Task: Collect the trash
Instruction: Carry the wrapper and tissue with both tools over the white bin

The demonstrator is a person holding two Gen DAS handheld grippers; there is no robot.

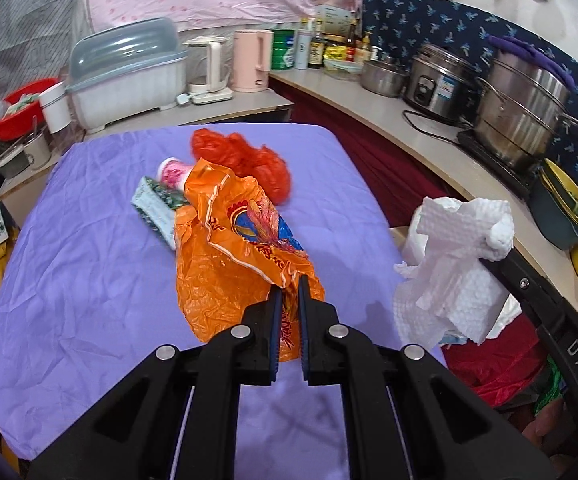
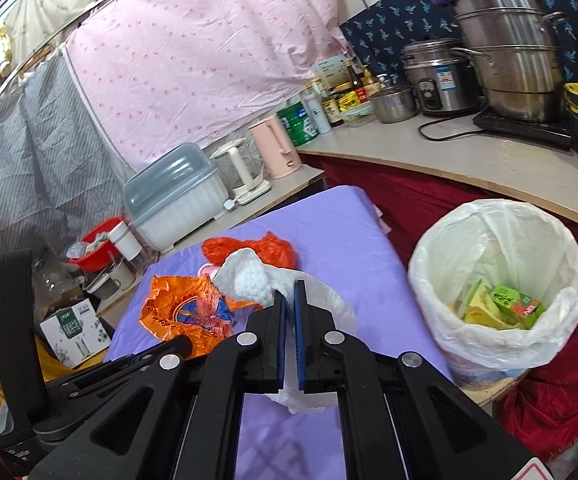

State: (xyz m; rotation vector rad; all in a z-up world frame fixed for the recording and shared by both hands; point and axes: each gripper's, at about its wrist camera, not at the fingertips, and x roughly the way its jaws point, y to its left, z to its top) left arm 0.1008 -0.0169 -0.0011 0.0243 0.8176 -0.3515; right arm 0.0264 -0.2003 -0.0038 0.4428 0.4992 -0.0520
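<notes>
My left gripper (image 1: 291, 281) is shut on a crumpled orange plastic bag (image 1: 233, 248), lifted over the purple-covered table (image 1: 89, 280). Behind it lie a red plastic bag (image 1: 245, 156), a pink cup (image 1: 175, 172) and a green-white packet (image 1: 155, 202). My right gripper (image 2: 289, 286) is shut on a wad of white paper towel (image 2: 249, 280); the towel (image 1: 457, 264) also shows at the right of the left wrist view. A bin with a white liner (image 2: 449, 264) stands right of the table, with green and yellow cartons (image 2: 513, 302) inside. The orange bag (image 2: 185, 312) hangs left of the towel.
A curved counter (image 2: 469, 156) carries steel pots, a rice cooker (image 2: 437, 80), bottles and a hotplate. Behind the table stand a pink kettle (image 1: 251, 60), a glass kettle and a lidded dish box (image 1: 129, 72). A red basin (image 1: 21, 108) and a cardboard box (image 2: 75, 332) sit at the left.
</notes>
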